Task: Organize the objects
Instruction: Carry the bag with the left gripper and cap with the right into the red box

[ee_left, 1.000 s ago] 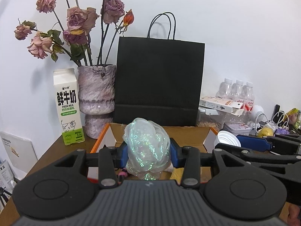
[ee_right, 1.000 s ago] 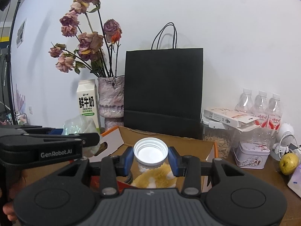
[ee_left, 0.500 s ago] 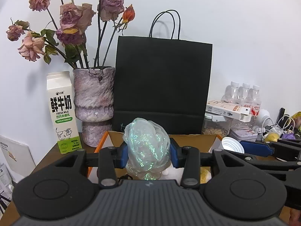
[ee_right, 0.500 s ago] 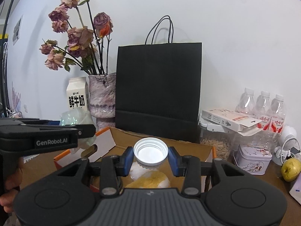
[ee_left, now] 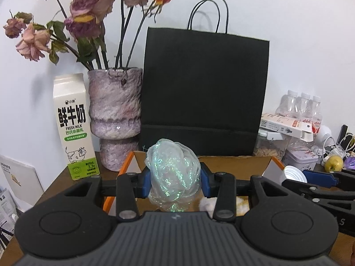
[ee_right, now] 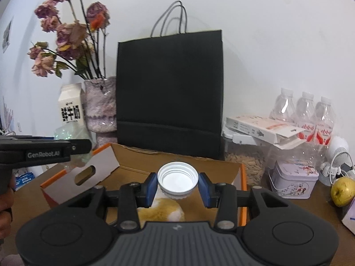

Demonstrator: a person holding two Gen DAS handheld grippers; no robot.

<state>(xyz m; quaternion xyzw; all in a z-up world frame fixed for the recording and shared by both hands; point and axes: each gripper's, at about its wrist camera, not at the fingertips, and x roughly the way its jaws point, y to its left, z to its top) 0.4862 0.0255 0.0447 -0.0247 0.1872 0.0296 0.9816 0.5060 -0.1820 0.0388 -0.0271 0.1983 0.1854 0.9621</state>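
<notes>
My left gripper [ee_left: 175, 182] is shut on a crumpled iridescent plastic bag [ee_left: 174, 175] and holds it above the open cardboard box [ee_left: 235, 161]. My right gripper [ee_right: 177, 187] is shut on a white screw lid [ee_right: 177, 180], open side facing the camera, above the same box [ee_right: 137, 168]. A yellow-and-white plush thing [ee_right: 162, 210] lies in the box below the lid. The right gripper and its lid [ee_left: 292, 174] show at the right of the left wrist view; the left gripper [ee_right: 44, 151] shows at the left of the right wrist view.
A black paper bag [ee_left: 204, 93] stands behind the box. Left of it are a purple vase with dried roses [ee_left: 115, 115] and a milk carton [ee_left: 73, 126]. To the right are water bottles [ee_right: 308, 115], a flat carton [ee_right: 261, 126], a tin [ee_right: 292, 179] and a yellow-green fruit [ee_right: 341, 190].
Both grippers have moved forward and to the right toward the black bag, which looks larger now. Each keeps its hold, the left on the plastic bag, the right on the lid.
</notes>
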